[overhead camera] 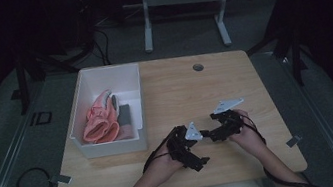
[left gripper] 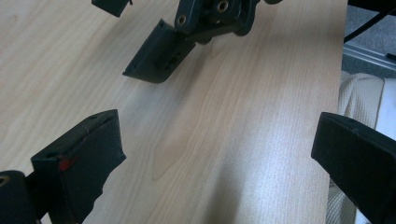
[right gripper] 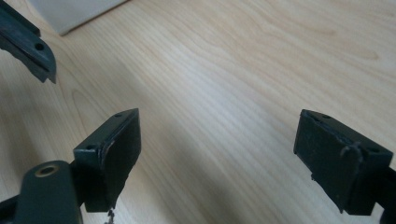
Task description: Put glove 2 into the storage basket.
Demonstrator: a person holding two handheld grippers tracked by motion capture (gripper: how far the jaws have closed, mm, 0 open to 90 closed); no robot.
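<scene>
My left gripper [overhead camera: 198, 147] and right gripper [overhead camera: 211, 132] hover close together over the front middle of the wooden table [overhead camera: 173, 87], tips nearly facing each other. In the left gripper view my left gripper [left gripper: 217, 156] is open over bare wood, with one jaw of the right gripper [left gripper: 156, 53] just ahead. In the right gripper view my right gripper [right gripper: 219, 154] is open with nothing between its jaws, and a part of the left gripper [right gripper: 28, 42] shows at the upper left. A white bin [overhead camera: 82, 94] on the table's left holds a pink-orange soft bundle [overhead camera: 100, 121].
A grey item [overhead camera: 125, 114] lies in the bin beside the bundle. The bin's corner [right gripper: 74, 11] shows in the right gripper view. A round grommet [overhead camera: 198, 67] sits near the table's far edge. Cables [overhead camera: 29, 183] trail on the floor at the left, and a stand's legs [overhead camera: 182, 15] are beyond the table.
</scene>
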